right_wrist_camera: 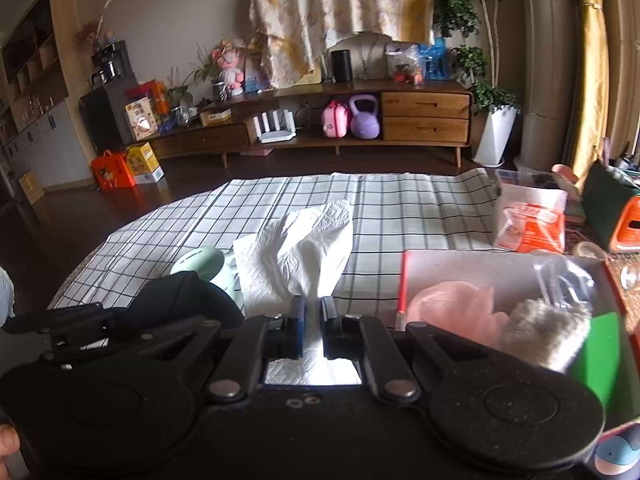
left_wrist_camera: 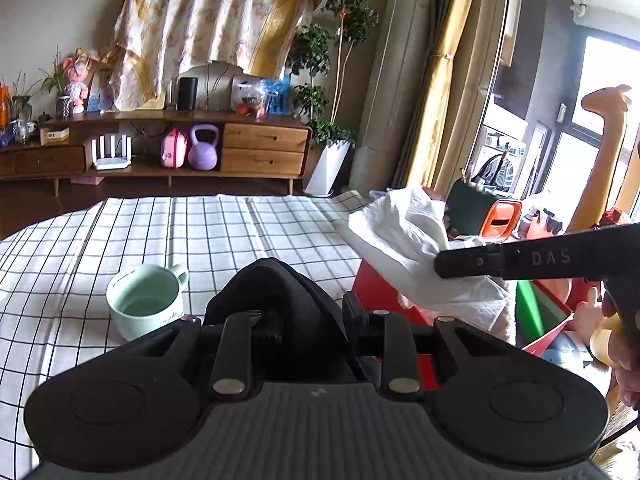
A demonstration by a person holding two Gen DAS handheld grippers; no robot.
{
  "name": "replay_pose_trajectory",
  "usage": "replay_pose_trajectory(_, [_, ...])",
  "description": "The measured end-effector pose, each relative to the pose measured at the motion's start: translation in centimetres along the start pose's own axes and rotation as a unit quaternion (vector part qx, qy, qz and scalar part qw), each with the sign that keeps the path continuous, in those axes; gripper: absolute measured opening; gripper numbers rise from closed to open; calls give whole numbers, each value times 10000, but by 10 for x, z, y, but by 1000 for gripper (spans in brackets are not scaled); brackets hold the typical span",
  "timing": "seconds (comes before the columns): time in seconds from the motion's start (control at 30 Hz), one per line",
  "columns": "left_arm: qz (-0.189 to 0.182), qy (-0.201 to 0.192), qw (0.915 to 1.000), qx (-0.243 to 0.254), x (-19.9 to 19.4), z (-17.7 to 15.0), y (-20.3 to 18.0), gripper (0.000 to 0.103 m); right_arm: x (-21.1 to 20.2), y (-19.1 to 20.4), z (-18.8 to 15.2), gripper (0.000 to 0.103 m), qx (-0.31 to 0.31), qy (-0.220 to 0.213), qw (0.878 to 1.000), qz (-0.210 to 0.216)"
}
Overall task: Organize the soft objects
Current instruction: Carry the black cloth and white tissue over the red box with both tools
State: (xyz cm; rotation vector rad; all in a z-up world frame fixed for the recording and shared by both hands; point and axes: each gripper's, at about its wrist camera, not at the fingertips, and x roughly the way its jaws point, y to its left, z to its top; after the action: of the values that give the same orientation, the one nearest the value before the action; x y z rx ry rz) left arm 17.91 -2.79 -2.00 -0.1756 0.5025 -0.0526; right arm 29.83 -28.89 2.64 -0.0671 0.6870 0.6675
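My right gripper [right_wrist_camera: 312, 316] is shut on a white paper towel [right_wrist_camera: 308, 248] and holds it above the checked cloth; in the left wrist view the towel [left_wrist_camera: 404, 240] hangs from the right gripper's finger [left_wrist_camera: 472, 264] at the right. My left gripper [left_wrist_camera: 300, 320] is shut on a black soft cloth [left_wrist_camera: 276, 292]; it also shows in the right wrist view [right_wrist_camera: 180, 296] at the left. A red box [right_wrist_camera: 500, 272] at the right holds a pink soft item [right_wrist_camera: 452, 308] and a whitish fluffy item [right_wrist_camera: 548, 332].
A pale green mug [left_wrist_camera: 144, 300] stands on the checked tablecloth [left_wrist_camera: 200, 224] just left of my left gripper. An orange-and-white packet [right_wrist_camera: 532, 228] lies beyond the box. A dark green and orange container [left_wrist_camera: 484, 208] and toys crowd the right side.
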Motion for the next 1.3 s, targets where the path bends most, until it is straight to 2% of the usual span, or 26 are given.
replay_pose_trajectory(0.37, [-419, -76, 9985, 347, 6, 16, -50, 27, -46, -62, -18, 7, 514, -304, 9973, -428])
replay_pose_trajectory(0.83, [-1110, 244, 9905, 777, 54, 23, -128, 27, -72, -149, -54, 8, 1173, -467, 9859, -1095])
replay_pose_trajectory(0.97, [-1324, 182, 9888, 668, 64, 44, -141, 27, -72, -170, -63, 8, 1353, -471, 9824, -1200])
replay_pose_trajectory(1.17, [-1554, -204, 9860, 569, 73, 86, -162, 27, -66, -189, -70, 8, 1498, -441, 9799, -1240])
replay_pose_trajectory(1.3, [-1690, -298, 9840, 488, 84, 97, -170, 27, -62, -198, -71, 8, 1553, -434, 9789, -1258])
